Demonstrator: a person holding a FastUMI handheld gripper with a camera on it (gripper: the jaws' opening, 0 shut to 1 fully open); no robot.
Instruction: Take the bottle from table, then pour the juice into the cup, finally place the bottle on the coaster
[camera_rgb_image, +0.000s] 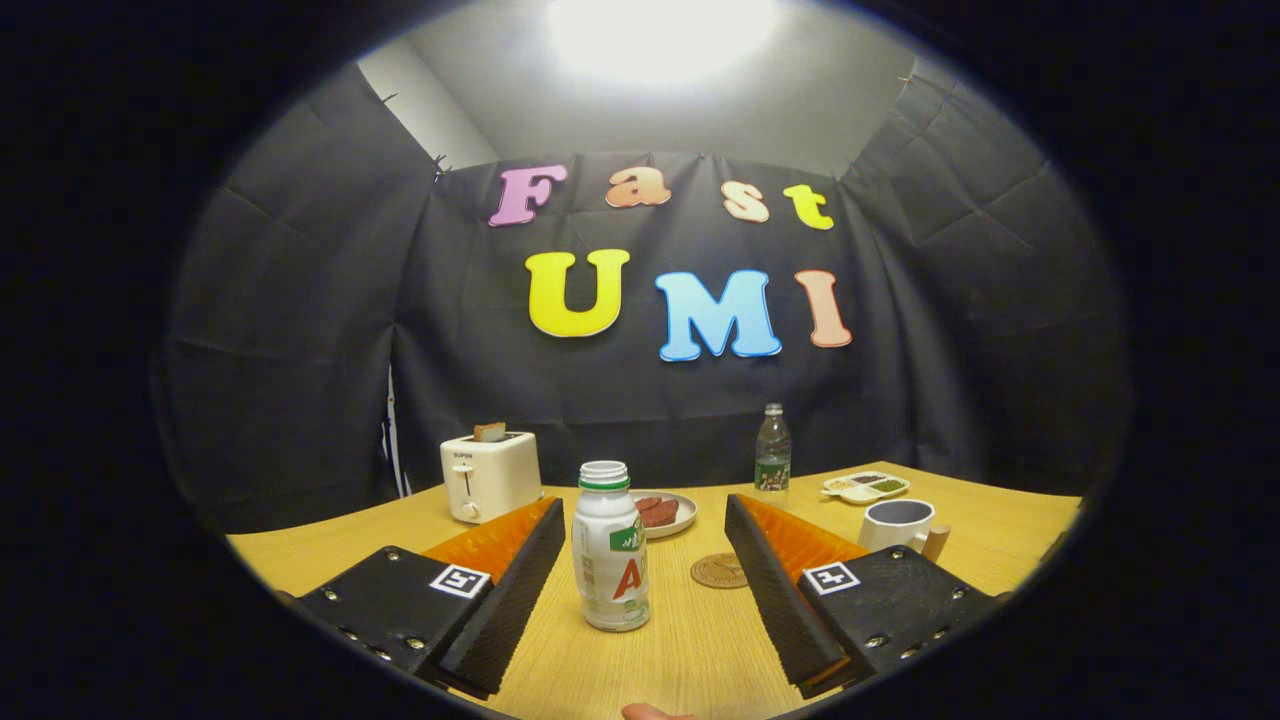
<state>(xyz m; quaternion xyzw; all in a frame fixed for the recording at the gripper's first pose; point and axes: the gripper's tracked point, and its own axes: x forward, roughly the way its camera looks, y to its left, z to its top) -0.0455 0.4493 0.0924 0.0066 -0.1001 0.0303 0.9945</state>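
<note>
A small white bottle (610, 548) with a green neck ring and no cap stands upright on the wooden table (690, 650). It sits between my two fingers, nearer the left one, touching neither. My gripper (645, 518) is open wide. A round brown coaster (718, 571) lies just right of the bottle, beside the right finger. A white cup (899, 525) with a wooden handle stands beyond the right finger.
A white toaster (489, 477) with bread in it stands at the back left. A plate of reddish food (662, 513) lies behind the bottle. A clear water bottle (772, 450) and a small divided dish (866, 486) stand at the back right.
</note>
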